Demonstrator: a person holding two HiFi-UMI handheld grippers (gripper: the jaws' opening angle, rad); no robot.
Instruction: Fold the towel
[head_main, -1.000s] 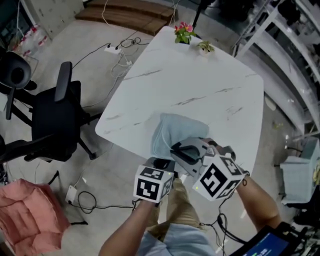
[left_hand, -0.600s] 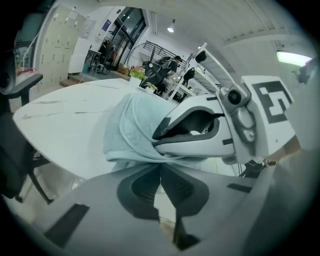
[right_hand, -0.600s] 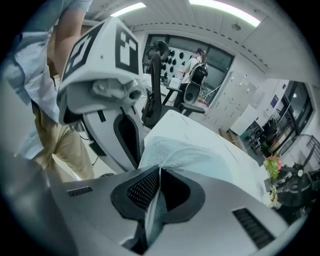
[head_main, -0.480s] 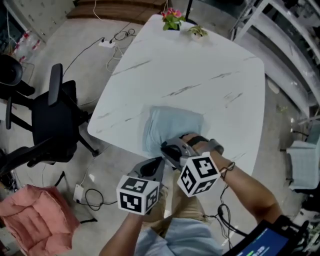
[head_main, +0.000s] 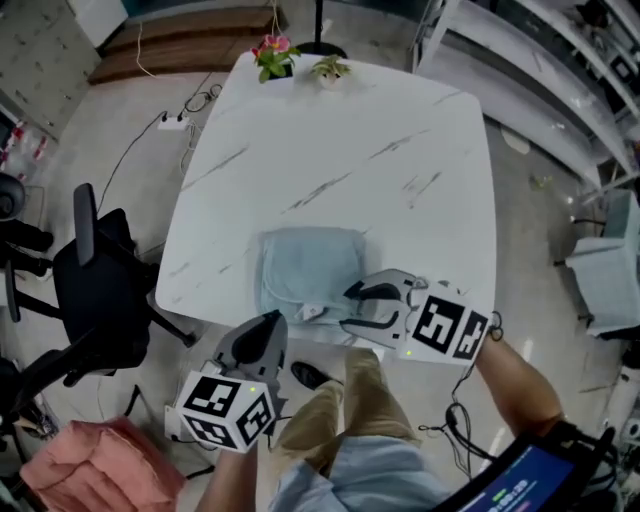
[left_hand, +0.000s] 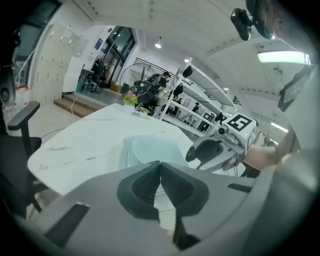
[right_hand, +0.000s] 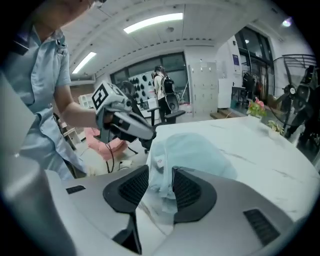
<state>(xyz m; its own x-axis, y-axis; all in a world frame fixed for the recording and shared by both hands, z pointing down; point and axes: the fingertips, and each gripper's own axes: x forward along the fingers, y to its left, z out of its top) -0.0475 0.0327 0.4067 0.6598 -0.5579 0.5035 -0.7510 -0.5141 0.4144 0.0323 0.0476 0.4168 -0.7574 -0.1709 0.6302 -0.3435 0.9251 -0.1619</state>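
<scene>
letting go of the folded towel (head_main: 310, 270) at the near edge of the surface (head_main: 400, 130)
opening the jaws of the right tool (right_hand: 161, 187) with the towel's near corner, white tag and all, lying loosely between them; resting the pale blue towel folded and flat on the white marbled surface; holding the left tool (left_hand: 160, 167) clenched on nothing, just off the surface's near edge, apart from the towel.
</scene>
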